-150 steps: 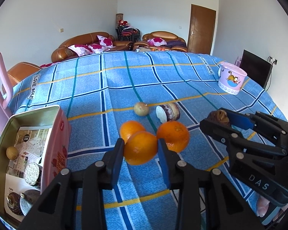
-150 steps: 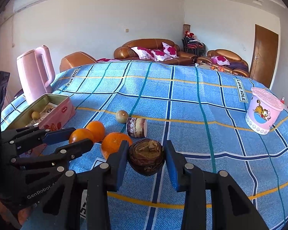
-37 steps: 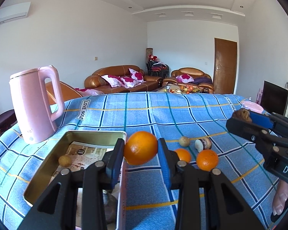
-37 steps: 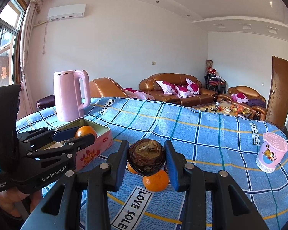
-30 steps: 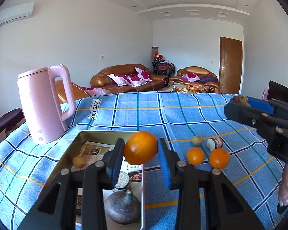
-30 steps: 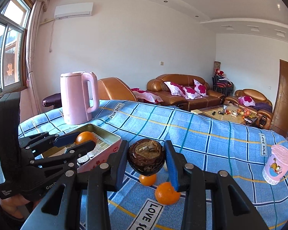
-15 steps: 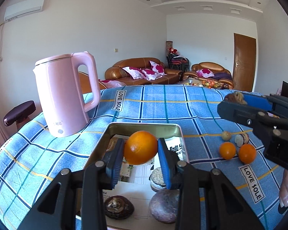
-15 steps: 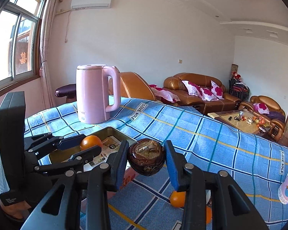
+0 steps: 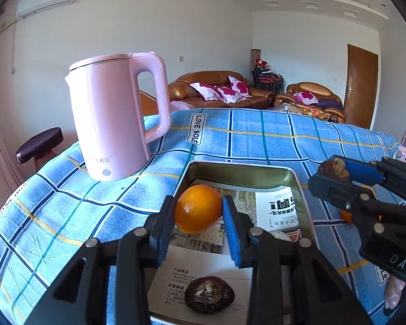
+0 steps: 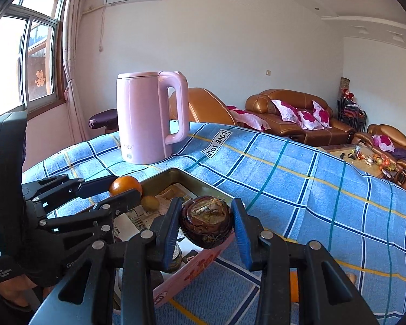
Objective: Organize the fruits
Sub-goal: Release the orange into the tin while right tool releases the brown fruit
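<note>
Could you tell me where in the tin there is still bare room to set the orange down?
Free: the papered far half of the tin, ahead of the orange. Crowded: the near end, with a dark fruit; a small yellowish fruit sits by the left wall.

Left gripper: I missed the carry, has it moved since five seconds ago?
Yes. The left gripper, shut on the orange, went from the loose fruit to over the tin.
</note>
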`<act>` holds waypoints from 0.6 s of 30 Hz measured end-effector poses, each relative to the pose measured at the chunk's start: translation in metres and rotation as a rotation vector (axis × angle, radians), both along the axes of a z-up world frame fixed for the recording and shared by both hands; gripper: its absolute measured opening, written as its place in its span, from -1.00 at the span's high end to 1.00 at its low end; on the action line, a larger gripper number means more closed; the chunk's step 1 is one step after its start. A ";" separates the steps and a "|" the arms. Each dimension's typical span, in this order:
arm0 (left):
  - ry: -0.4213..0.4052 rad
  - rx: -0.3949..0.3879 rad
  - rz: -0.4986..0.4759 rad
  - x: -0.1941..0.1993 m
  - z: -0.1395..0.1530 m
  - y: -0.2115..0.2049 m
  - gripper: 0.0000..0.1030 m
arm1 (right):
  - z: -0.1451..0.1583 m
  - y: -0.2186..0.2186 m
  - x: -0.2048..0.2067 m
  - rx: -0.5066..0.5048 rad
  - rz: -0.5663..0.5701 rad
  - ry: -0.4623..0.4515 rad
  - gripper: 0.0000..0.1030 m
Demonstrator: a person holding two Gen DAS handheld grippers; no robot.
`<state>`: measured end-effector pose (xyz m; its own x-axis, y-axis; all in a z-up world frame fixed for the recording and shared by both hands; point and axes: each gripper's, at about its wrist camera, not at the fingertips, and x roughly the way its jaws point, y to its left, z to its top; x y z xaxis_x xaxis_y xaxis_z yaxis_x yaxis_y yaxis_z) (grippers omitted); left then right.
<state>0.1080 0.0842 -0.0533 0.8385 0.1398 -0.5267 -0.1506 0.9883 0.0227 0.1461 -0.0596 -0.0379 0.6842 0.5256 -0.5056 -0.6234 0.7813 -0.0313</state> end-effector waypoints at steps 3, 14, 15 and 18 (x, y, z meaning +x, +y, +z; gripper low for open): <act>0.021 -0.008 0.004 0.003 -0.004 0.004 0.28 | -0.007 0.006 0.002 -0.011 0.008 0.019 0.23; 0.078 -0.052 -0.001 0.012 -0.014 0.013 0.26 | -0.026 0.024 0.010 -0.046 0.030 0.073 0.23; 0.078 -0.053 0.000 0.012 -0.013 0.013 0.25 | -0.027 0.026 0.011 -0.049 0.034 0.077 0.22; 0.061 -0.044 0.013 0.009 -0.011 0.014 0.25 | -0.032 0.032 0.012 -0.062 0.044 0.087 0.22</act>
<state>0.1172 0.0978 -0.0647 0.8026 0.1263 -0.5830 -0.1632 0.9865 -0.0110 0.1581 -0.0278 -0.0694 0.6134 0.5201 -0.5944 -0.6597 0.7512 -0.0235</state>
